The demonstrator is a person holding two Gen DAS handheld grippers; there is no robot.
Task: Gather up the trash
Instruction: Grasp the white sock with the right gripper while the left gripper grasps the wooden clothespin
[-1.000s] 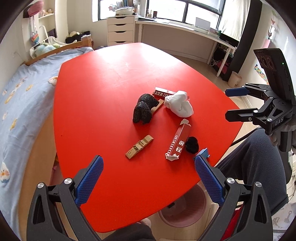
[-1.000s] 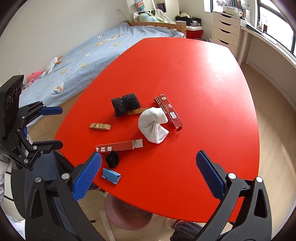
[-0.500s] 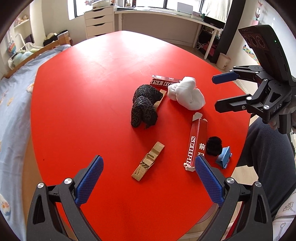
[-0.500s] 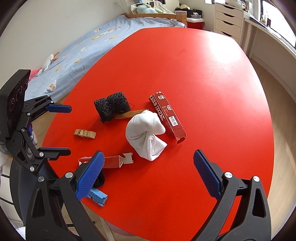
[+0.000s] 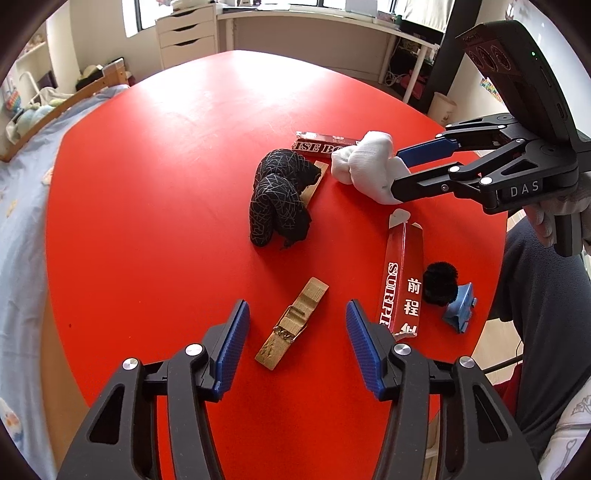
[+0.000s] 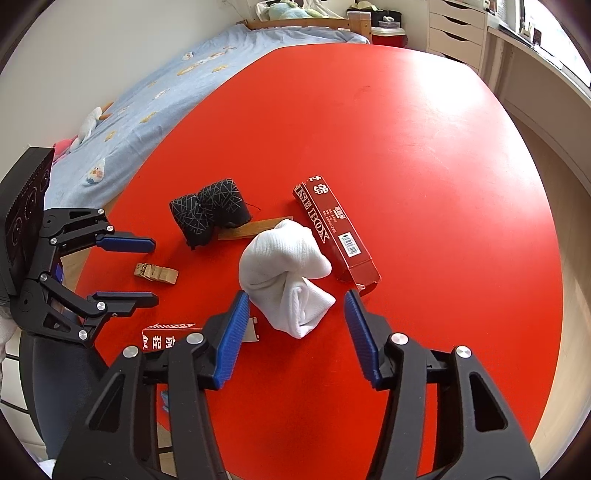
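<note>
On the red table [image 5: 155,177] lie a tan wooden clip [image 5: 291,323], a torn red box [image 5: 400,275], a second red box [image 6: 336,232], a white rolled sock [image 6: 284,273], a black patterned sock [image 5: 279,197], a black fuzzy ball [image 5: 439,282] and a small blue piece [image 5: 460,310]. My left gripper [image 5: 297,343] is open, its fingers either side of the tan clip [image 6: 155,273]. My right gripper [image 6: 293,332] is open, its fingers around the near end of the white sock [image 5: 364,166].
A bed with a blue cover [image 6: 155,99] runs along the table's far side. White drawers [image 5: 186,35] and a desk stand by the window. The person's dark trousers [image 5: 550,332] are at the table's near edge. A wooden strip [image 6: 255,229] lies under the black sock.
Both grippers have moved forward and lower over the table. Both have narrowed their opening. The left now frames the tan clip, the right the white sock.
</note>
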